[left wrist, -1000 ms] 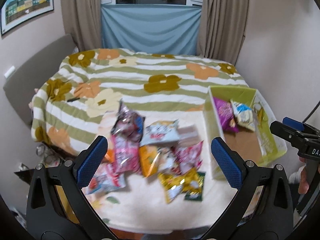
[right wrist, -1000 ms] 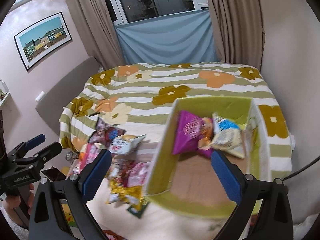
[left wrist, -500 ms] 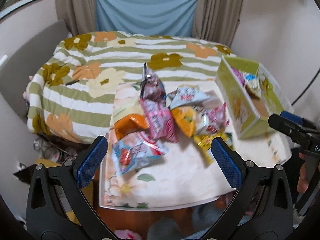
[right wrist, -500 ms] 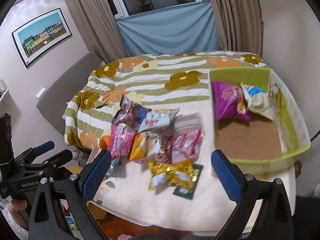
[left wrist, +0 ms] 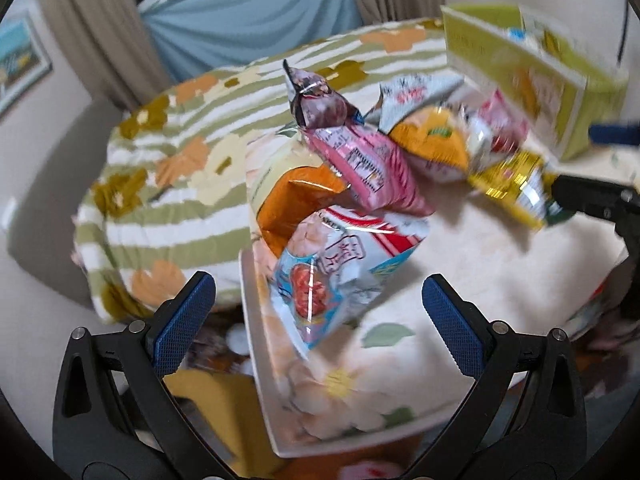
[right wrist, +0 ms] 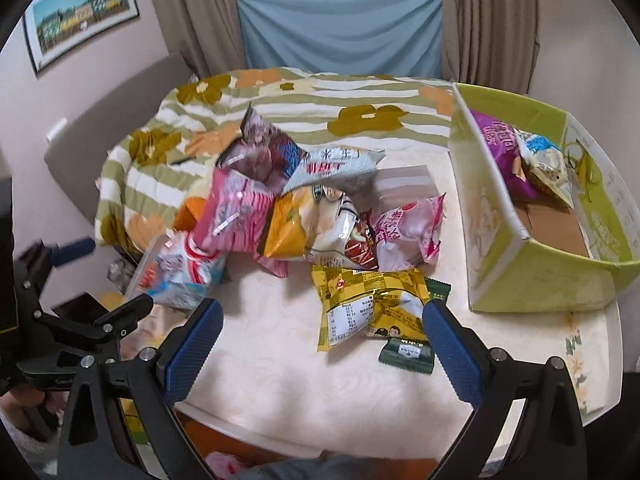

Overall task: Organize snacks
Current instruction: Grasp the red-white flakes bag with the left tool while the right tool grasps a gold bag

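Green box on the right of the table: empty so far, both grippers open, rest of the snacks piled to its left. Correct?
Not quite. The green box is not empty: the right wrist view shows a purple bag and a pale bag at its far end. The rest holds: left gripper and right gripper are open, and the pile lies to its left.

Bright snack packets on a cream worktop (right wrist: 280,344), beside a lime-green box (right wrist: 532,280)

The heap mixes a pink striped bag (right wrist: 236,216), an orange-and-white bag (right wrist: 304,228), a yellow checked packet (right wrist: 368,304), a dark green sachet (right wrist: 408,354), a pale pink bag (right wrist: 408,232) and a light blue bag with red print (left wrist: 332,276). Inside the box, with its brown cardboard floor, lie a purple bag (right wrist: 500,148) and a white-and-blue one (right wrist: 544,158). The bed cover (right wrist: 320,100) has green and white stripes with orange, olive and cream flowers. The fingers (right wrist: 192,344) carry blue pads on black arms.
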Demonstrator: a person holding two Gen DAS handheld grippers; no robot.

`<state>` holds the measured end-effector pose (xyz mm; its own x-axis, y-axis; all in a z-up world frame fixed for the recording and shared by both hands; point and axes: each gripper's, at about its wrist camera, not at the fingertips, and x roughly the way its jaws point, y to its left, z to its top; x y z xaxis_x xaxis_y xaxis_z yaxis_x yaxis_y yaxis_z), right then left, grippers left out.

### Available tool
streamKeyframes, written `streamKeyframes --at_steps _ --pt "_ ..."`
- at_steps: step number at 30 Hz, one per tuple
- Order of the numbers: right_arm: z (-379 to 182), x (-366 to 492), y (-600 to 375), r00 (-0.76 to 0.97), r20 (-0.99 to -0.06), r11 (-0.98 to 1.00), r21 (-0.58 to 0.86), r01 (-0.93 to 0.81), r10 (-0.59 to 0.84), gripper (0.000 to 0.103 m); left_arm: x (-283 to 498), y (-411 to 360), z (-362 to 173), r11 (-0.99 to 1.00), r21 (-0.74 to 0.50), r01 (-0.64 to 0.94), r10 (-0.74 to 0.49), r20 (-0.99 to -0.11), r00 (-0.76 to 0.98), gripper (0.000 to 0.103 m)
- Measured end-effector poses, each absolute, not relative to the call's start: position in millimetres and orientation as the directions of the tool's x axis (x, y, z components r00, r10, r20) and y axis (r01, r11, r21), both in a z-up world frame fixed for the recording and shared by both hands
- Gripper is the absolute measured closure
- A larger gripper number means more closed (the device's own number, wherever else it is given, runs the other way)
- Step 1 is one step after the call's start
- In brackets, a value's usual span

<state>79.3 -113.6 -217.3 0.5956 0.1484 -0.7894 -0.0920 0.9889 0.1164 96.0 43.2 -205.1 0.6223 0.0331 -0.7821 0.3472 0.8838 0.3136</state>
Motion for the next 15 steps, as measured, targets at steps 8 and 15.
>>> streamKeyframes --at_steps 8,15 --pt "-254.5 97.8 -100.4 0.624 -0.781 0.990 -0.075 -0.122 0.018 0.004 120.7 28.5 -240.9 0.808 0.433 0.401 0.094 -0.766 0.636 0.001" --pt "-282.1 113.4 -96.4 0.607 -0.794 0.981 -0.135 -0.139 -0.023 0.008 139.1 18.7 -254.4 0.791 0.429 0.437 0.082 -0.781 0.619 0.001"
